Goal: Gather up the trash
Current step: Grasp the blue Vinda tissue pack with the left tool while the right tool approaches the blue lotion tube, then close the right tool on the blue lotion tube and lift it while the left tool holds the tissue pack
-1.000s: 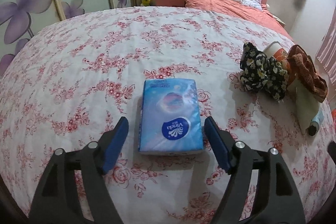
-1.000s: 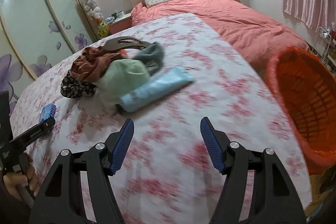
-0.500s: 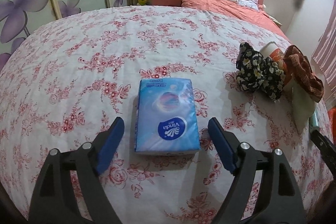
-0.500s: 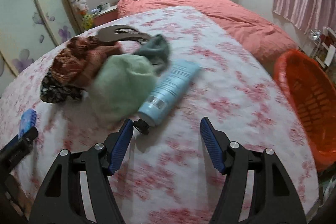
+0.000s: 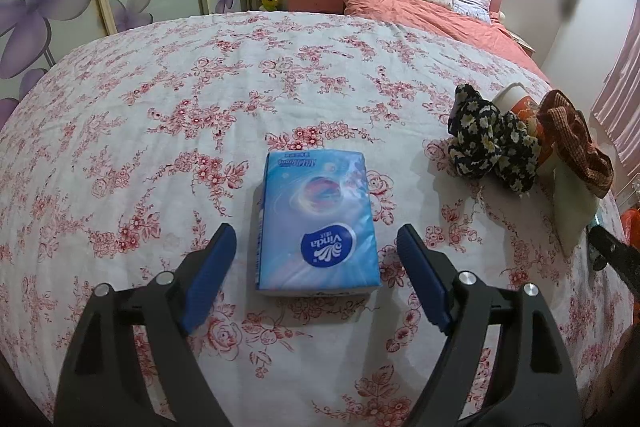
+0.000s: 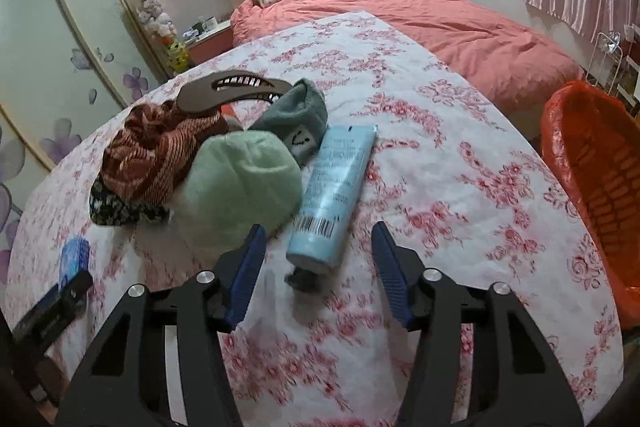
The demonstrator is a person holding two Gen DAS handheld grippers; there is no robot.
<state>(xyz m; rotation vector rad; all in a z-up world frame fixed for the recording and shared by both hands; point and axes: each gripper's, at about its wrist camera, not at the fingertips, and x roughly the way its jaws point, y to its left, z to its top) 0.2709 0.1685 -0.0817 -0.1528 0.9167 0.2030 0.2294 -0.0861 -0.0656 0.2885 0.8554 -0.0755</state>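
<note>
While the left gripper (image 5: 316, 251) stands wide, empty, astride the blue tissue pack (image 5: 317, 225) on the floral tabletop (image 5: 160, 107), the right gripper (image 6: 318, 247) gapes wide before the light-blue tube (image 6: 334, 193); an orange basket (image 6: 592, 183) sits beside the tabletop's right edge.

Our left gripper (image 5: 316, 259) has matte black, triangular-cutout arms, each carrying two round silver screw heads, and ends in ribbed dark-blue pads (image 5: 210, 275). Our right gripper (image 6: 318, 255) is built the same: black frame, silver screws, blue ridged fingers (image 6: 390, 279). A black block with faint pale lettering shows on the left one's body.
</note>
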